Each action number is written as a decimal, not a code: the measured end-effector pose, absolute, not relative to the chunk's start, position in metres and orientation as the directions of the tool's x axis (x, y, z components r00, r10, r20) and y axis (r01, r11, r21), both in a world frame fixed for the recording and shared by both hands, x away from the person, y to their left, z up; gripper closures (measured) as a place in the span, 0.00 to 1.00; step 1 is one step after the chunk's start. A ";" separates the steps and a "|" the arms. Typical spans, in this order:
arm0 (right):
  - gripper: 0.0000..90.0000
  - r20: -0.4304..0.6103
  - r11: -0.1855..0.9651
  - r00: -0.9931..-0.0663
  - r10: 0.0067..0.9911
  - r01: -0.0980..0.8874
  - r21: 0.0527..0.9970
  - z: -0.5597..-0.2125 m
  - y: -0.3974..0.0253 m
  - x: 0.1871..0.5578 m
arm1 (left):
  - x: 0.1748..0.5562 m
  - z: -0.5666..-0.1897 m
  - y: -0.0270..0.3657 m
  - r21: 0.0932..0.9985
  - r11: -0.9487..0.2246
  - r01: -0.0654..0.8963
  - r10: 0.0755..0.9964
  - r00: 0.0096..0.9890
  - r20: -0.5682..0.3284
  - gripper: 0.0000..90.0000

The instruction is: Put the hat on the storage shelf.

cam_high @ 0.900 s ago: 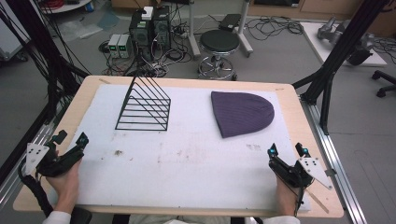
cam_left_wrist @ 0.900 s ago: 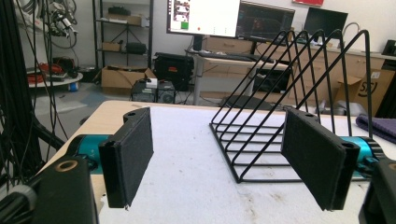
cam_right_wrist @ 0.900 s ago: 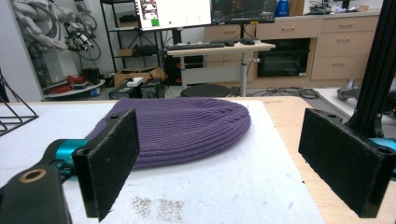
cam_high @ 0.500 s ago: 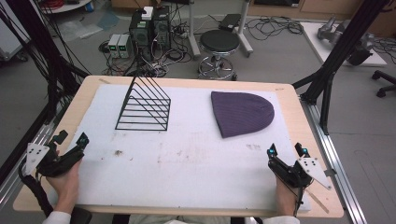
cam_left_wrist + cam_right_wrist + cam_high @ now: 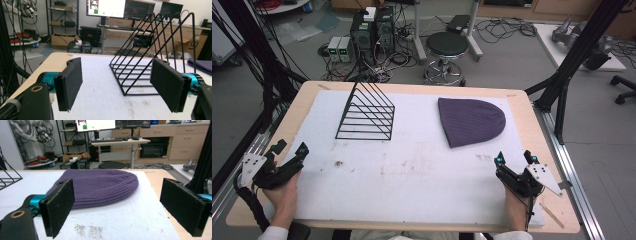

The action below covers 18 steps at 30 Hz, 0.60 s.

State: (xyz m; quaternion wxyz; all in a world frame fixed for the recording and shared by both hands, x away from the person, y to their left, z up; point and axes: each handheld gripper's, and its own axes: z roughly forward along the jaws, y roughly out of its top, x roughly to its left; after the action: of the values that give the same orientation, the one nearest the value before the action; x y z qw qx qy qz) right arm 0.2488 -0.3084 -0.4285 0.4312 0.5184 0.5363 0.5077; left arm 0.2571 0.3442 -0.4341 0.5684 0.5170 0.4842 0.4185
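The right gripper (image 5: 515, 160) rested at the near right edge of the table (image 5: 532, 112) with its jaws spread wide and nothing between them, and the left gripper (image 5: 289, 148) sat at the near left edge, likewise wide apart and empty. In the right gripper view the pads (image 5: 60, 205) framed the purple beanie (image 5: 100, 186), which lay flat on the white mat (image 5: 130, 220) ahead of them, apart from the jaws, toward the far right of the table in the high view (image 5: 471, 121). It looked soft, light and limp, a ribbed knit that would sag and fold once lifted; a pinch on the near straight hem, gathering both layers, seemed the surest hold. In the left gripper view the black wire rack (image 5: 152, 57) stood upright ahead of the jaws, clear of them, at the far left of the mat. It appeared stiff and light, with thin smooth wires that could slip in the pads.
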 end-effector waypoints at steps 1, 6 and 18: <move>0.13 0.064 -0.052 -0.093 0.994 0.125 0.991 -0.427 -0.307 0.251 | 0.257 -0.434 0.345 0.993 0.117 0.023 0.977 0.179 -0.120 0.29; 0.13 0.031 -0.021 -0.089 0.996 0.116 0.993 -0.418 -0.305 0.257 | 0.257 -0.435 0.346 0.992 0.124 0.030 0.976 0.175 -0.127 0.29; 0.13 0.050 -0.043 -0.036 0.998 0.184 0.982 -0.411 -0.310 0.285 | 0.258 -0.434 0.341 0.995 0.099 0.023 0.975 0.197 -0.102 0.29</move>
State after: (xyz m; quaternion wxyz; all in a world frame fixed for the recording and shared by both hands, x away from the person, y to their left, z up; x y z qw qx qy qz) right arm 0.2846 -0.3097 -0.4112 0.4300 0.5450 0.5421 0.4736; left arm 0.2584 0.3412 -0.4341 0.5684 0.5247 0.4758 0.4186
